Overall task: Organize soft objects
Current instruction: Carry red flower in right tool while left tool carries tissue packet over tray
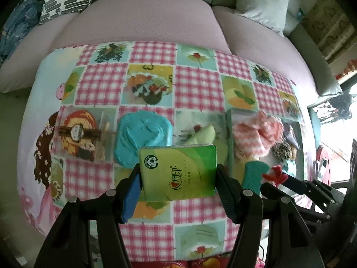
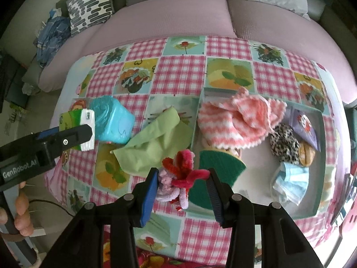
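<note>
My left gripper [image 1: 178,174] is shut on a green tissue pack [image 1: 179,172], lifted above the patchwork table; the same pack [image 2: 75,117] shows at the left of the right wrist view. My right gripper [image 2: 181,184] is shut on a pipe-cleaner flower [image 2: 178,178] of red, pink and lilac, held over the near left edge of the shallow teal tray [image 2: 321,156]. The tray holds a pink-and-white knitted cloth [image 2: 236,120], a green scouring pad [image 2: 219,163], a leopard-print scrunchie [image 2: 284,144], a blue face mask [image 2: 292,182] and a lilac packet [image 2: 304,125].
A teal wet-wipes pack [image 2: 113,122] and a light green cloth [image 2: 156,143] lie on the checked tablecloth [image 2: 178,73] left of the tray. A lilac sofa [image 2: 169,15] with cushions stands behind the table. A hand [image 2: 22,207] holds the left gripper's handle at the lower left.
</note>
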Tool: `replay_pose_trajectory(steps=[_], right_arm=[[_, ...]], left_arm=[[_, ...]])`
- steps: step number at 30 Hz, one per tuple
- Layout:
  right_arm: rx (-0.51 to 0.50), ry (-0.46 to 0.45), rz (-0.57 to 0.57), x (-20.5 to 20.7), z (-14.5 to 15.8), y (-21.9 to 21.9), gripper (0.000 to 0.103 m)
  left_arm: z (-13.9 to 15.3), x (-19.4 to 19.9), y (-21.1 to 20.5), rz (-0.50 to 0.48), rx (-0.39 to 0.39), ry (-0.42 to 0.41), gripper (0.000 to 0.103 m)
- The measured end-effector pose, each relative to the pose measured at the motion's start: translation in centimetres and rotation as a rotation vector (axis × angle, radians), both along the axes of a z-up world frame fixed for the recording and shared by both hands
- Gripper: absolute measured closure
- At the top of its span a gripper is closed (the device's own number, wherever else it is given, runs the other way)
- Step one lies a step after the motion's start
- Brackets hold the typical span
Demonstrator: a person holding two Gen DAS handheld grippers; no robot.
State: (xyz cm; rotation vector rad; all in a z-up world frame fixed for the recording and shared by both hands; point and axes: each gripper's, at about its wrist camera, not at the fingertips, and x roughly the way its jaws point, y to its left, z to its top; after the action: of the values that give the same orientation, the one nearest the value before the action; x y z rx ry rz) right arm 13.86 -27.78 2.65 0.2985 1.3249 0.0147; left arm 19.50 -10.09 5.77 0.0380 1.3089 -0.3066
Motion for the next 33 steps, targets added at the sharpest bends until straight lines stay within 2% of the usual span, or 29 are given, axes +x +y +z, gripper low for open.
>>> replay_pose_trajectory(steps=[18,33], right_arm=[[-0.013,-0.009,-0.066,-5.3,1.3,-3.1,0.057],[-0.028,0.006,-0.137,-7.8,1.1,-7.8,0.057]], left_arm=[[0.5,-6.2,-4.0,-0.074,-0.024,0.001,0.038],[-0.1,-8.5,-8.7,-0.146,-0.014,0.015,0.038]])
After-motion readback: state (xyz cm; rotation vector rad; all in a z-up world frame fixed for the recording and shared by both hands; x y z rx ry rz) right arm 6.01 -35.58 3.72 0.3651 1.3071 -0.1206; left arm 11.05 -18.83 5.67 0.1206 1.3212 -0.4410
